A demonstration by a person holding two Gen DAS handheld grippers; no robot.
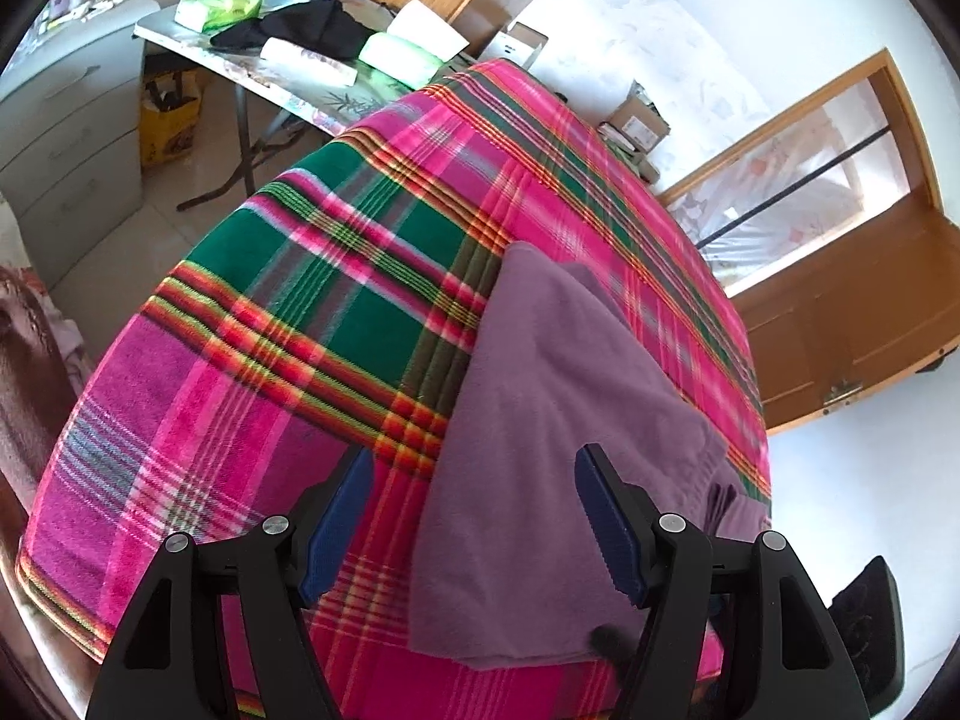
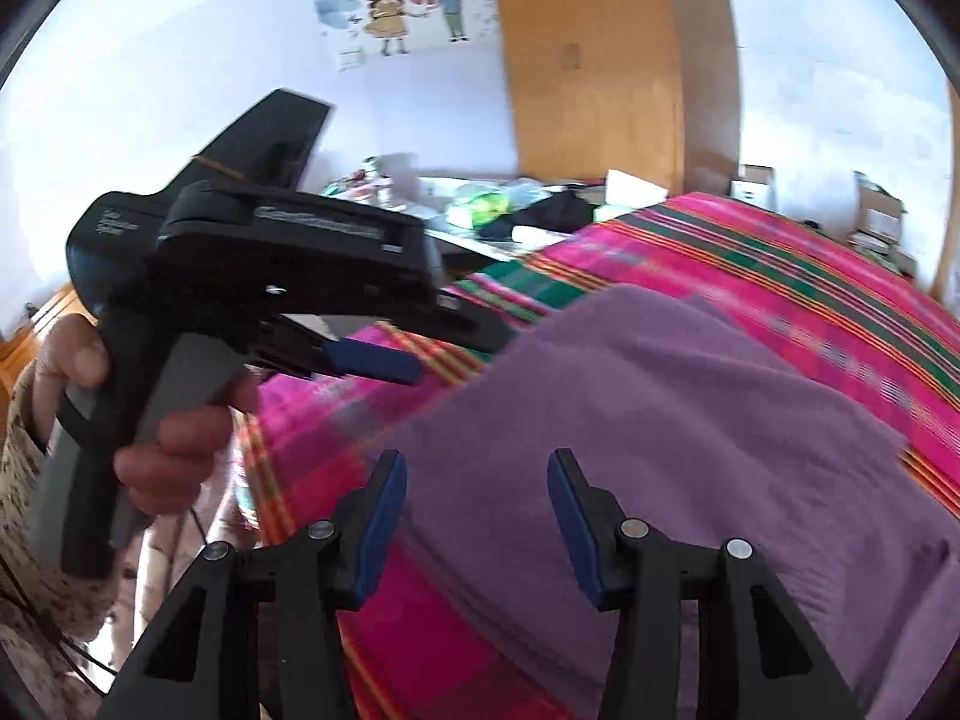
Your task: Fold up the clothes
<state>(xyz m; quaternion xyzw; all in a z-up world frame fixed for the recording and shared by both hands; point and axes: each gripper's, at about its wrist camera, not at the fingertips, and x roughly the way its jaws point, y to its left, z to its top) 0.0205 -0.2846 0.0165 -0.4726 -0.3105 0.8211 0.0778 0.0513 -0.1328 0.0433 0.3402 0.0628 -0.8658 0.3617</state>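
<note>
A purple garment (image 1: 558,420) lies folded on a pink and green plaid blanket (image 1: 312,312); it also shows in the right wrist view (image 2: 690,420). My left gripper (image 1: 474,516) is open and empty, held above the garment's near left edge. My right gripper (image 2: 474,522) is open and empty, above the garment's near edge. The left gripper's body (image 2: 270,264), held in a hand, shows in the right wrist view, with one blue fingertip (image 2: 372,360) over the blanket just left of the garment.
A cluttered table (image 1: 300,96) with black cloth and green packs stands beyond the blanket. Grey drawers (image 1: 66,138) stand at the left. A wooden wardrobe (image 2: 600,60) and boxes (image 1: 636,120) line the wall. A wooden door (image 1: 852,300) is at the right.
</note>
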